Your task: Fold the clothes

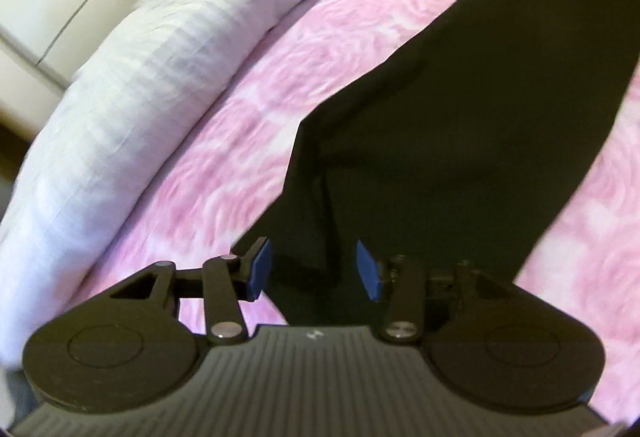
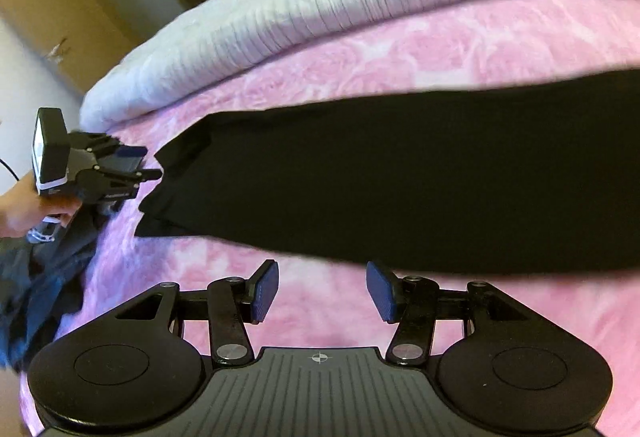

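- The black garment (image 2: 400,181) lies flat as a long band across the pink rose-patterned bedspread (image 2: 400,49), its narrow end toward the left of the right wrist view and the rest running off to the right. It looks already folded lengthwise, which would explain the narrow shape.
- A pale quilted duvet (image 2: 320,5) is bunched along the far side of the bed, apart from the garment, so the folding area is unobstructed.
- The left gripper (image 1: 314,269) hangs over the garment's near end with its blue pads apart and nothing pinched; dark cloth shows below the gap, not between the pads.
- The right gripper (image 2: 322,291) hovers over bare bedspread just short of the garment's near edge, jaws likewise apart and empty.
- A rumpled dark blue garment (image 2: 36,289) sits at the bed's left edge, probably waiting its turn.
- Both grippers seem positioned to take the black garment for another fold.
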Motion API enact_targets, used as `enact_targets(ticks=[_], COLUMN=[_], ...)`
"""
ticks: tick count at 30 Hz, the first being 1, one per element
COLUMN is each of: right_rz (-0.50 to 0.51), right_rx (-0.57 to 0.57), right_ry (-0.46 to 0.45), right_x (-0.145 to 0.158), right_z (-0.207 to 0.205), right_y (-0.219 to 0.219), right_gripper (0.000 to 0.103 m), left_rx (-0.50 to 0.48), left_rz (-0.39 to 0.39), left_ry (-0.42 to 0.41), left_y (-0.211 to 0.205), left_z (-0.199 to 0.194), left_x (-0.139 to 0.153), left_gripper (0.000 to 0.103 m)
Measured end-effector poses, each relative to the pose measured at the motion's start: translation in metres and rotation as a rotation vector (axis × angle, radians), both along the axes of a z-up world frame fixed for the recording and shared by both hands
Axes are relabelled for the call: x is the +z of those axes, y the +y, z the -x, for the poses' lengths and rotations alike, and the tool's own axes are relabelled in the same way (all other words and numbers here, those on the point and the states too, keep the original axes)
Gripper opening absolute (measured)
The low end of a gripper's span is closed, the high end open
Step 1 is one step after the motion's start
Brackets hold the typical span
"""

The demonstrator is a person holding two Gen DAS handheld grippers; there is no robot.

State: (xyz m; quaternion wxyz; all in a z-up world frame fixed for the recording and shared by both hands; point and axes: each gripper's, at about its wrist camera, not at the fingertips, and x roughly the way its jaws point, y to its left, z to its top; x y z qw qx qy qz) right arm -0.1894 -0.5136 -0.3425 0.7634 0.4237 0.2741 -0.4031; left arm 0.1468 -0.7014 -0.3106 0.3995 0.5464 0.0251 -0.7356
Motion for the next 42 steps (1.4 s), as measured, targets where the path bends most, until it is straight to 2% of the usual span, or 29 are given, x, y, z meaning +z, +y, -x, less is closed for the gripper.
enact_targets(ticks=[1,2,3,4,7,9,10,11,12,13,16,19,21,22,24,26,31,32,33,34,37,39,42], right_rz=[-0.021,-0.042,-0.06,-0.07,-0.067,-0.066,-0.067,-0.076,-0.078,-0.079,-0.069,-0.06,-0.051,-0.044,-0.032,-0.024,-0.025,-0.026,-0.027,-0.032,-0.042,-0.043,-0.058], right_rx=[-0.025,-0.048,-0.057,-0.055,-0.023,-0.004,0.005,0.012,0.019,0.026,0.036,0.063,0.092,0.108,0.126,0.133,0.105,0.103,0.101,0.099,0.084,0.07,0.04], right_ry=[-0.004,-0.008,-0.005,0.001,0.005,0.01,0.013,0.018,0.024,0.03,0.028,0.027,0.032,0.034,0.039,0.043,0.063,0.071,0.079,0.088,0.111,0.116,0.119], right_x=[-0.006,-0.011,-0.015,-0.016,-0.016,-0.017,-0.018,-0.019,-0.019,-0.019,-0.013,-0.012,-0.013,-0.015,-0.019,-0.022,-0.022,-0.022,-0.023,-0.023,-0.021,-0.019,-0.02], right_z=[-0.01,-0.02,-0.031,-0.042,-0.063,-0.073,-0.078,-0.083,-0.087,-0.09,-0.097,-0.109,-0.12,-0.125,-0.135,-0.141,-0.137,-0.135,-0.132,-0.129,-0.118,-0.111,-0.102], right_y=[0.006,0.011,0.017,0.023,0.036,0.041,0.043,0.043,0.044,0.045,0.043,0.038,0.033,0.03,0.024,0.019,0.016,0.017,0.018,0.02,0.028,0.033,0.039], right_gripper=[0.053,0.053,0.053,0.053,0.053,0.053,0.053,0.053,0.053,0.053,0.053,0.053,0.053,0.053,0.053,0.053,0.053,0.053,0.053,0.053,0.053,0.053,0.053], left_rx=[-0.031,-0.055,-0.066,-0.077,-0.069,0.017,0.067,0.113,0.15,0.174,0.205,0.087,-0.136,-0.263,-0.5,-0.619,-0.623,-0.617,-0.605,-0.583,-0.523,-0.516,-0.53], left_rz=[-0.019,-0.048,-0.073,-0.089,-0.052,-0.022,-0.005,0.012,0.024,0.032,-0.006,-0.082,-0.095,-0.093,-0.086,-0.062,0.003,0.011,0.01,0.01,0.003,-0.028,-0.062], left_ry=[0.008,0.008,0.004,0.0,0.002,0.052,0.068,0.081,0.09,0.101,0.147,0.11,-0.011,-0.098,-0.263,-0.367,-0.437,-0.448,-0.445,-0.427,-0.375,-0.354,-0.354], left_y=[-0.01,-0.02,-0.028,-0.038,-0.069,-0.095,-0.107,-0.118,-0.124,-0.127,-0.112,-0.069,-0.021,0.005,0.054,0.083,0.09,0.088,0.086,0.085,0.083,0.095,0.113], left_z=[-0.004,-0.007,-0.011,-0.015,-0.027,-0.039,-0.045,-0.051,-0.057,-0.063,-0.078,-0.077,-0.063,-0.057,-0.045,-0.039,-0.029,-0.028,-0.027,-0.028,-0.028,-0.028,-0.027], left_x=[-0.001,-0.003,-0.005,-0.006,0.006,0.02,0.027,0.033,0.038,0.043,0.052,0.046,0.03,0.017,-0.009,-0.033,-0.061,-0.063,-0.059,-0.05,-0.024,-0.006,-0.01], left_gripper=[0.034,0.016,0.009,0.006,0.007,0.008,0.012,0.032,0.043,0.049,0.048,0.044,0.042,0.042,0.034,0.029,0.025,0.012,0.004,0.002,0.001,0.001,0.001])
